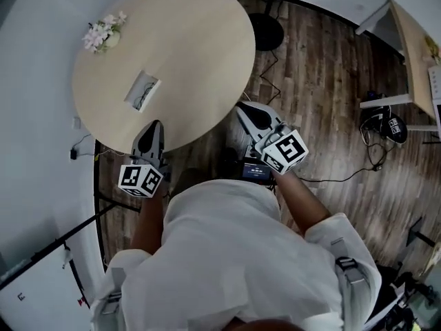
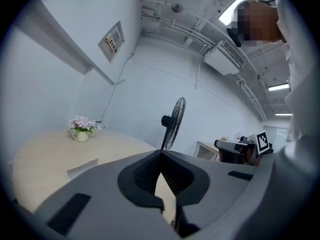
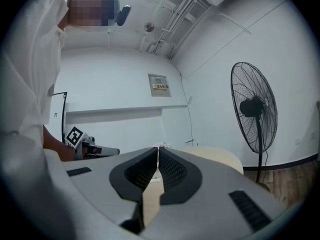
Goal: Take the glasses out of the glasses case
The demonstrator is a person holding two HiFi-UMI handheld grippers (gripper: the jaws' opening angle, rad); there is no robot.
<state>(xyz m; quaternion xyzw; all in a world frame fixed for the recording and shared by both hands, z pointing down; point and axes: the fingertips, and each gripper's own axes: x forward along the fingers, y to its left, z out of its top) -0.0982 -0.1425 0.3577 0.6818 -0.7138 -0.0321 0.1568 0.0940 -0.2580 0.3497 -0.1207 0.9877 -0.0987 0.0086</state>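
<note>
- Glasses case point(image 1: 142, 90) sits flat on the round table point(image 1: 193, 40), ahead of the left claw point(image 1: 156, 124) and a touch to its left, with a clear gap between them.
- It's lying open, and you can see the dark frame of the glasses point(image 1: 144, 95) inside it from the head view.
- In the left gripper view the case point(image 2: 82, 167) shows up low and to the left of the left claw point(image 2: 161, 153), just a pale edge on the tabletop.
- Left claw is pressed together with nothing between the pads. It hangs over the near rim of the table.
- Right claw point(image 1: 240, 107) is pressed together too, also empty, and it's right by the table's rim. The case is well off to its left.
- In the right gripper view the right claw point(image 3: 158, 148) points across the table edge point(image 3: 215, 156), with a standing fan point(image 3: 254, 108) off to its right.
- A little pot of flowers point(image 1: 103, 33) is on the far side of the table, beyond the case from the left claw.
- Each claw shows up in the other's view: the left one point(image 3: 85, 145) and the right one point(image 2: 241, 149).
</note>
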